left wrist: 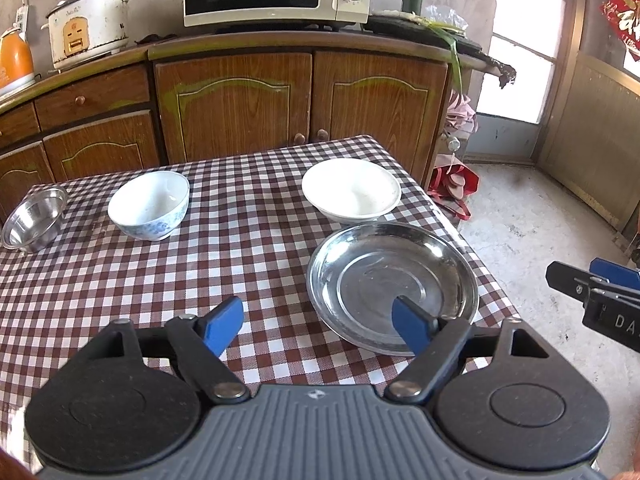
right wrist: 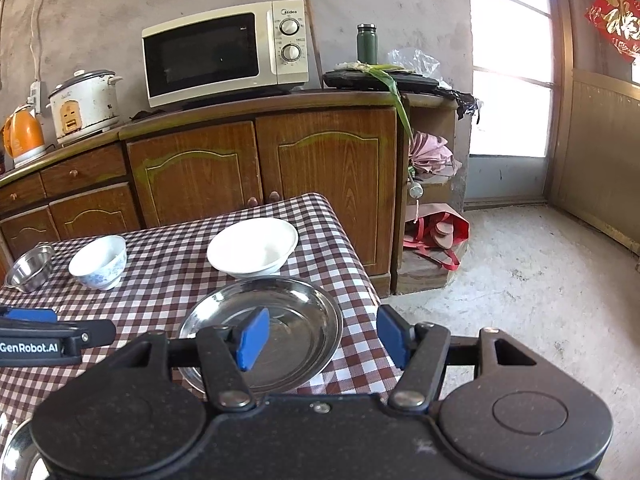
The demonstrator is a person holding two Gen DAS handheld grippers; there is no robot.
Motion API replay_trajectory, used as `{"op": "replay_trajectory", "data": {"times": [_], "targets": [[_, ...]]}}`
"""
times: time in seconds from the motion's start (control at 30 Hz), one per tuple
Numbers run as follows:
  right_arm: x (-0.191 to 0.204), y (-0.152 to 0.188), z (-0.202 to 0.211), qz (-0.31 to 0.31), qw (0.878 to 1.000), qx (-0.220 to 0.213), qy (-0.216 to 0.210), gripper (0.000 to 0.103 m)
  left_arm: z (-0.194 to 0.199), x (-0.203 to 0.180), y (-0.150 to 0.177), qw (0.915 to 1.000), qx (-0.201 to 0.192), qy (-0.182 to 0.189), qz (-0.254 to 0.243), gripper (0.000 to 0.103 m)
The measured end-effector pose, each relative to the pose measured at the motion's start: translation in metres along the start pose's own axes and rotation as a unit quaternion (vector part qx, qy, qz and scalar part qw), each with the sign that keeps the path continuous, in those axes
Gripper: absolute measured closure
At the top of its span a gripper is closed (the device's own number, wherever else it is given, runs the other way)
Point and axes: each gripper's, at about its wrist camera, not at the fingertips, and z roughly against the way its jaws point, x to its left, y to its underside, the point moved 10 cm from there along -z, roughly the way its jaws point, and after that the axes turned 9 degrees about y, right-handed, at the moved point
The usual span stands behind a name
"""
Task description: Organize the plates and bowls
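Nearest the lens in both views is each tool's own black body, and ahead of it the blue-padded fingers: the left gripper (left wrist: 318, 326) stands with its jaws apart and nothing between them, and the right gripper (right wrist: 324, 338) is likewise spread and empty. Just beyond, at the lower right of the left view, lies the shallow round stainless-steel plate (left wrist: 394, 286), close to the right-hand edge of the red-and-white checked tablecloth (left wrist: 160, 280); a careless nudge on its thin, slick rim could, I judge, slide it off toward the concrete floor. Touching or just behind it sits the wide white ceramic bowl (left wrist: 351, 190), so lifting the plate at a tilt might knock it. The blue-patterned white porcelain bowl (left wrist: 149, 205) and the small steel bowl (left wrist: 34, 218), tipped on its side at the left edge, lie well apart; the tipped one may roll if pinched badly.
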Motion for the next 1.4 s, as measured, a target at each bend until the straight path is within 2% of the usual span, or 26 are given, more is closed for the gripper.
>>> {"op": "replay_trajectory", "data": {"times": [0.6,1.4], "targets": [[0.0,-0.004,-0.035,-0.002,1.0,0.01,-0.002,0.027,-0.029,0.006,-0.002,0.9998,0.015,-0.006,0.009,0.019],[0.013,0.018,-0.095,0.004,0.999,0.051,-0.011,0.025,-0.076,0.033,0.004,0.9985,0.043,-0.022,0.025,0.018]]}}
